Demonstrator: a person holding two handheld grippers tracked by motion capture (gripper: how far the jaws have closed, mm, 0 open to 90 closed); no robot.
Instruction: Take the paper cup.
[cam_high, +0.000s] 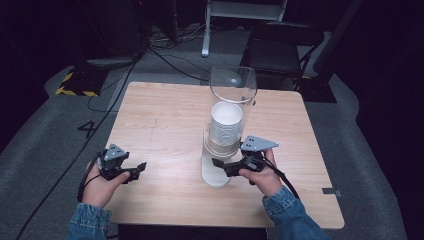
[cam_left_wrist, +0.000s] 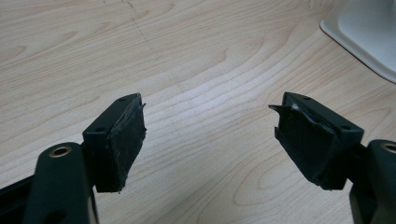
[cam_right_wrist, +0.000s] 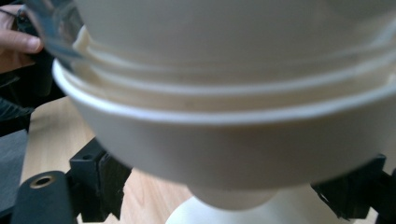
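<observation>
A clear tube (cam_high: 233, 82) holding a stack of white paper cups (cam_high: 225, 125) stands on a white base (cam_high: 215, 175) at the middle of the wooden table (cam_high: 160, 120). My right gripper (cam_high: 216, 164) reaches in at the foot of the stack. In the right gripper view the lowest cup (cam_right_wrist: 233, 140) hangs between the jaws of the right gripper (cam_right_wrist: 229, 186), which stand wide on either side of it, open. The left gripper (cam_high: 140, 170) rests low over the table's near left, open with bare wood between the jaws of the left gripper (cam_left_wrist: 210, 135).
A corner of the white base (cam_left_wrist: 369, 32) lies ahead and right of the left gripper. A dark chair (cam_high: 280, 45) stands behind the table, and cables and yellow-black tape (cam_high: 75, 82) lie on the floor at the left.
</observation>
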